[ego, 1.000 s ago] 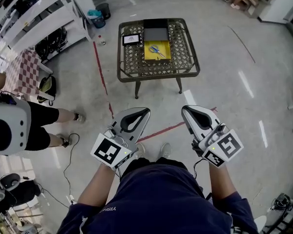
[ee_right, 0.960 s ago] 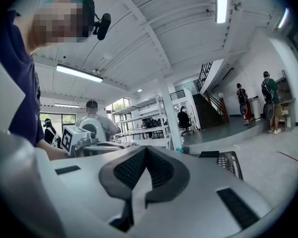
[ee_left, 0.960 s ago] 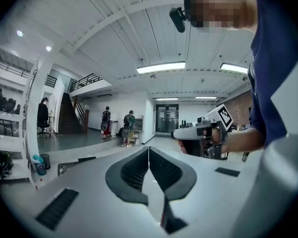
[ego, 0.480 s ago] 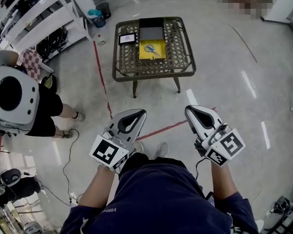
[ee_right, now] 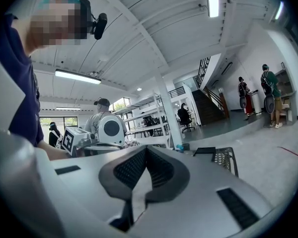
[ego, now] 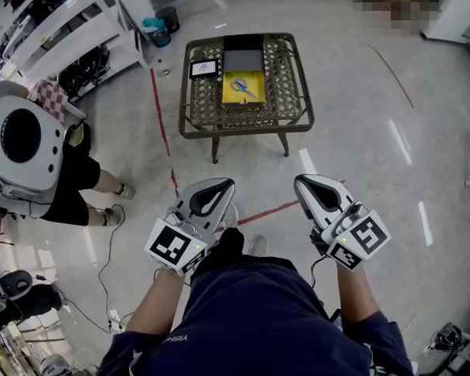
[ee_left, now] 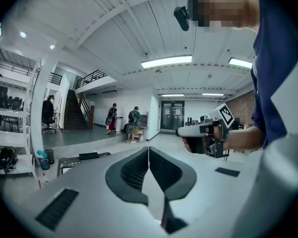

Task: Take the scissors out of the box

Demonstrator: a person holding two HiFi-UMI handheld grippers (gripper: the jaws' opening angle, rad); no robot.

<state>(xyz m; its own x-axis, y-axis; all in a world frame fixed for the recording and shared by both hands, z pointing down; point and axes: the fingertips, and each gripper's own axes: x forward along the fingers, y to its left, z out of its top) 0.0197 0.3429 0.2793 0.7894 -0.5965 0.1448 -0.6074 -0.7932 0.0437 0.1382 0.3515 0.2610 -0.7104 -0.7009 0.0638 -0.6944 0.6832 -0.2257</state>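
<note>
While the wearer stands well back from the bench (ego: 247, 129), both tools ride low at waist height, aimed roughly level at it. Looks like an approach carry, no reach started.

Left gripper (ego: 219, 188): fingers pressed together, tips meeting in a line in its own view, nothing between them.

Scissors (ego: 240, 86): blue handles, lying flat and diagonal inside the open yellow box (ego: 229, 96), still in there, well apart from both grippers. The box sits mid-bench toward the far side. A dark grey panel (ego: 244, 56), probably its lid, lies just behind it, and a small black-framed card (ego: 203, 68) lies to the left of the panel.

Right gripper (ego: 304, 182): same pose, parallel to the left one, fingers shut tight, empty. My read: they are closed because nothing is in range, and one must open before going into the box.

Surface/room:
- Far left, a bystander (ego: 66, 182) wears a white round unit.
- White shelving (ego: 59, 18) stands behind, with a teal bin (ego: 154, 30) beside it.
- A red tape line (ego: 163, 124) runs along the floor past the bench's left side.
- The bench is low, square and brown wicker-weave, on thin legs.
- To the right is bare glossy grey floor (ego: 376, 131) with light streaks.
- The gripper views show a big open hall with a white ceiling, strip lights and stairs.
</note>
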